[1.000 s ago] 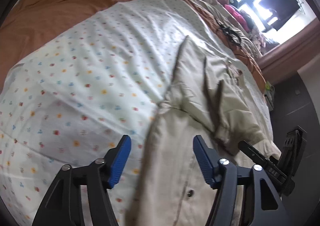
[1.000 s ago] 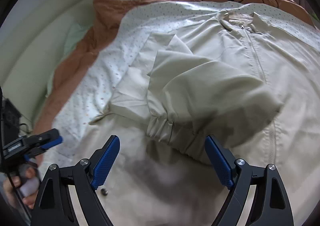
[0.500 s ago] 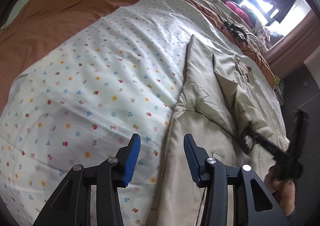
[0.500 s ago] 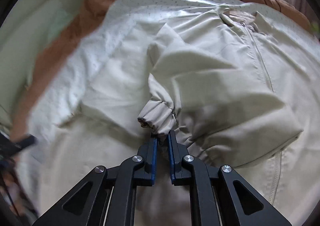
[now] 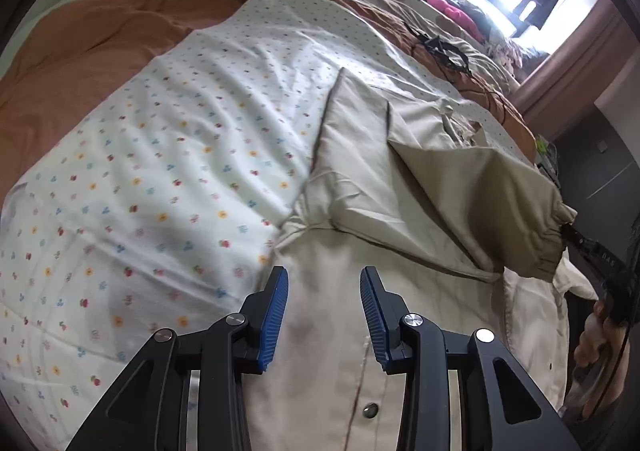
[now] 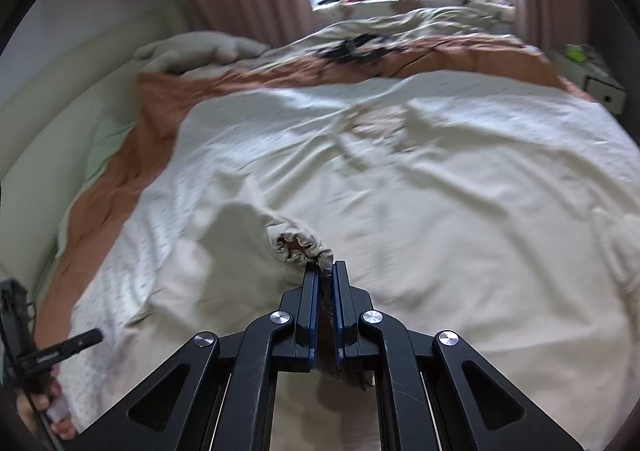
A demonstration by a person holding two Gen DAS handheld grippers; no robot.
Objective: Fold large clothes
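A beige jacket point(image 5: 404, 187) is spread on a flower-dotted sheet point(image 5: 152, 179), in the centre and right of the left wrist view. One sleeve is folded across the body, and its gathered cuff point(image 6: 301, 247) is clamped between the closed pads of the right gripper point(image 6: 325, 271), seen in the lower centre of the right wrist view. In the left wrist view the cuff is seen raised at the right edge. The left gripper point(image 5: 324, 311) is held over the lower front of the jacket; its jaws have just been closing, yet a gap is seen and no cloth is pinched. An orange blanket point(image 5: 100, 35) is seen at the upper left.
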